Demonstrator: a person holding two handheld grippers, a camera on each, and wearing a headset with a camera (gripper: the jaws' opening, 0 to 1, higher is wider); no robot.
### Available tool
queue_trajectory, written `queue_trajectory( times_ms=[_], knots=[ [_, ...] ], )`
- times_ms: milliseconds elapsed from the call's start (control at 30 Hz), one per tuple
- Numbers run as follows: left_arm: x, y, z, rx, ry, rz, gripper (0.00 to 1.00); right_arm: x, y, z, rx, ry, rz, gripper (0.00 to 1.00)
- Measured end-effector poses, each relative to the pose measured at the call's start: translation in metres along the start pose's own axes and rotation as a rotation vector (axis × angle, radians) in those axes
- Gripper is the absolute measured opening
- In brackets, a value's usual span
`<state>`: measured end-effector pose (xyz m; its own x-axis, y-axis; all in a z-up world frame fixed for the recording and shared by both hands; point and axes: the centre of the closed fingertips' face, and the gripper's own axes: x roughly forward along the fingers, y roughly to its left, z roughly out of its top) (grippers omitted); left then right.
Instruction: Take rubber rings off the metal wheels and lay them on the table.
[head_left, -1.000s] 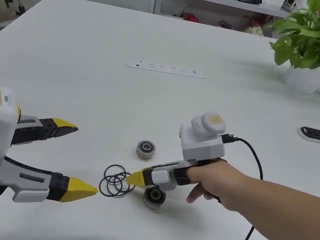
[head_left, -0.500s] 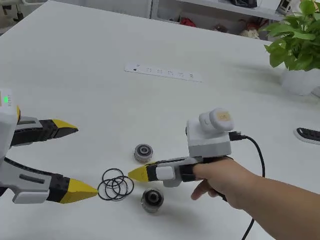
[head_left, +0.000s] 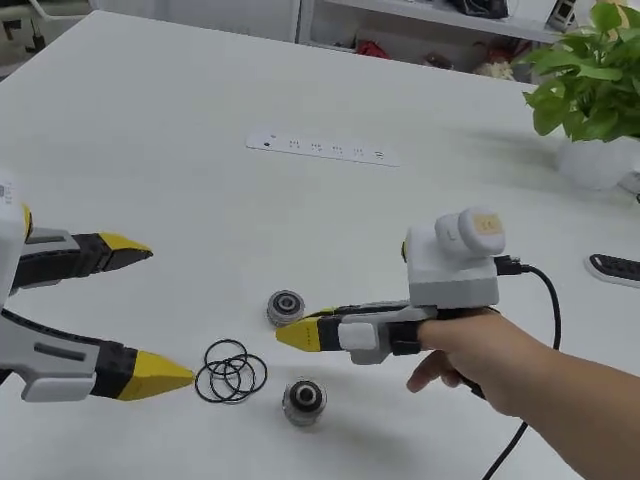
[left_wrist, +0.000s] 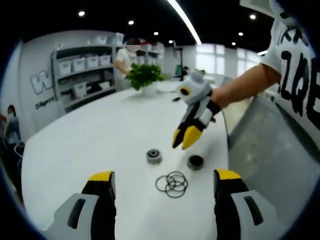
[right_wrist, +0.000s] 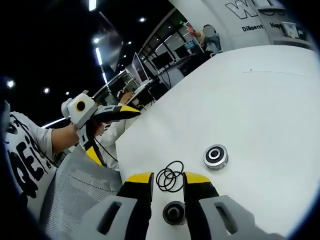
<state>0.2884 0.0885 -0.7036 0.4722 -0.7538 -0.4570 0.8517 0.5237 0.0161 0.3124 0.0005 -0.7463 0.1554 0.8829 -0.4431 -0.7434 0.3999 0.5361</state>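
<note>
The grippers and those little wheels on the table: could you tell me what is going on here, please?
A person works at a white table with a gripper in each hand. A small pile of rubber rings lies loose beside a farther wheel and a nearer wheel. The left gripper is beside the rings, jaws wide open; the right gripper points between the wheels, jaws narrowly apart. Neither holds anything.
</note>
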Motion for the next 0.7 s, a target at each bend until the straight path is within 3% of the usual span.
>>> queue_trajectory(
  times_ms=[167, 700],
  knots=[
    [-0.002, 0.002, 0.003, -0.002, -0.007, 0.008, 0.82, -0.012, 0.001, 0.006, -0.054, -0.035, -0.02, 0.24],
    [-0.007, 0.008, 0.006, -0.001, -0.015, 0.028, 0.83, -0.039, 0.001, 0.005, -0.267, -0.066, -0.093, 0.46]
  ],
)
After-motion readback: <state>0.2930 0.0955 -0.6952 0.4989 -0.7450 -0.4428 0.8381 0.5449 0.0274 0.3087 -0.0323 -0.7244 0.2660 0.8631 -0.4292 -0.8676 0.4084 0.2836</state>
